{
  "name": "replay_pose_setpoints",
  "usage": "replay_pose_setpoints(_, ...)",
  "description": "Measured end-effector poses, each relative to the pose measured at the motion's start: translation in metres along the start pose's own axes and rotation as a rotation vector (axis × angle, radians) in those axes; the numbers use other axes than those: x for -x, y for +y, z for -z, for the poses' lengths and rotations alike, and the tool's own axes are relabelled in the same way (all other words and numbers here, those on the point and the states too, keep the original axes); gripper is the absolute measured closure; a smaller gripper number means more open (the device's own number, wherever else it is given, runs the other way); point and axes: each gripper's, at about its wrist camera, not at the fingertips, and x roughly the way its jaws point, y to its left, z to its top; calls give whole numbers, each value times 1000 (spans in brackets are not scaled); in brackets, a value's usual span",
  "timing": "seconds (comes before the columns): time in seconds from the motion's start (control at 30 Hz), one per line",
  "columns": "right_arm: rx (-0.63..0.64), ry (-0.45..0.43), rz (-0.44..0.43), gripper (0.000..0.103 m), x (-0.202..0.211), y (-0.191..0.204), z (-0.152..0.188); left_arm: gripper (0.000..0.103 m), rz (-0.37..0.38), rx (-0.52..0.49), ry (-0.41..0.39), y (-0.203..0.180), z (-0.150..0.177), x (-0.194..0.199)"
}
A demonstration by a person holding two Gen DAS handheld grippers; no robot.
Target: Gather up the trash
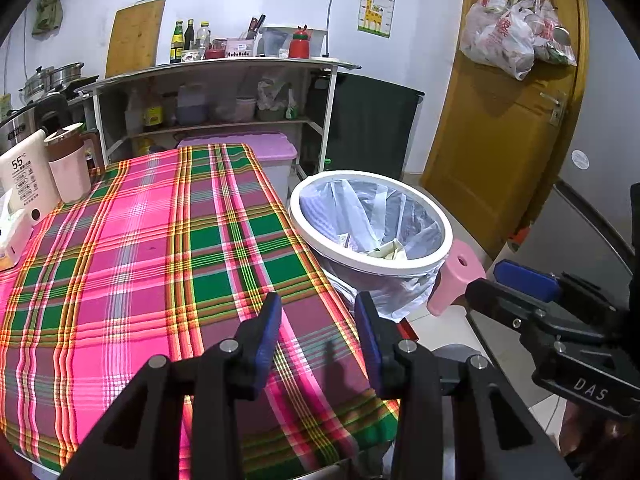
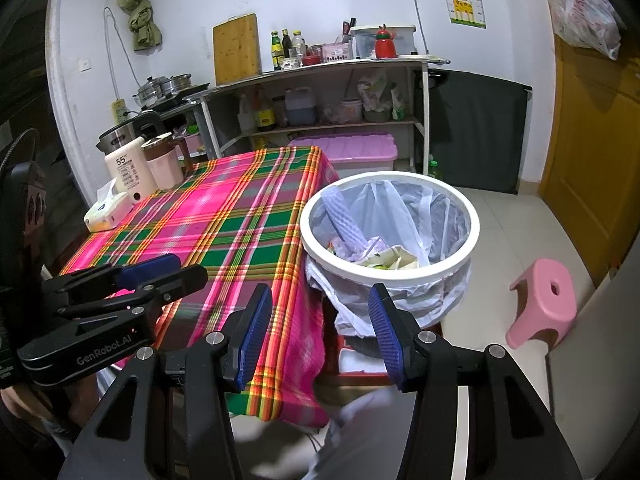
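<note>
A white-rimmed trash bin (image 1: 440, 240) (image 2: 474, 220) lined with a clear bag stands beside the table's right edge; inside lie paper scraps (image 2: 394, 260) and a purple foam sleeve (image 2: 346, 216). My left gripper (image 1: 318, 316) hovers over the near right part of the plaid tablecloth (image 1: 160, 248) (image 2: 240, 216), open with nothing between its blue pads. My right gripper (image 2: 320, 312) hangs open and empty in front of the bin, between table corner and bin. Each gripper shows in the other's view: the right one (image 1: 516, 284), the left one (image 2: 160, 270).
At the table's far left stand a white kettle (image 2: 128, 174), a pink jug (image 2: 164, 164) and a tissue box (image 2: 106, 212). A pink stool (image 2: 546, 300) sits on the floor right of the bin. Behind are a shelf unit (image 2: 320, 92), purple storage box (image 2: 348, 148) and wooden door (image 1: 508, 120).
</note>
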Motion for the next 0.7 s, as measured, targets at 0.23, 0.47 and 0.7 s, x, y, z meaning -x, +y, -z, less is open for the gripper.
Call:
replay_pose_setpoints(0.23, 0, 1, 1, 52, 0, 0, 0, 63, -3, 2, 0, 1, 0, 1)
replay_pose_setpoints(0.47, 2, -1, -1, 52, 1, 1, 0, 63, -6, 3, 1, 2, 1, 2)
replay_pose_setpoints(0.7, 2, 0, -1, 52, 0, 1, 0, 63, -9, 6, 0, 4, 2, 3)
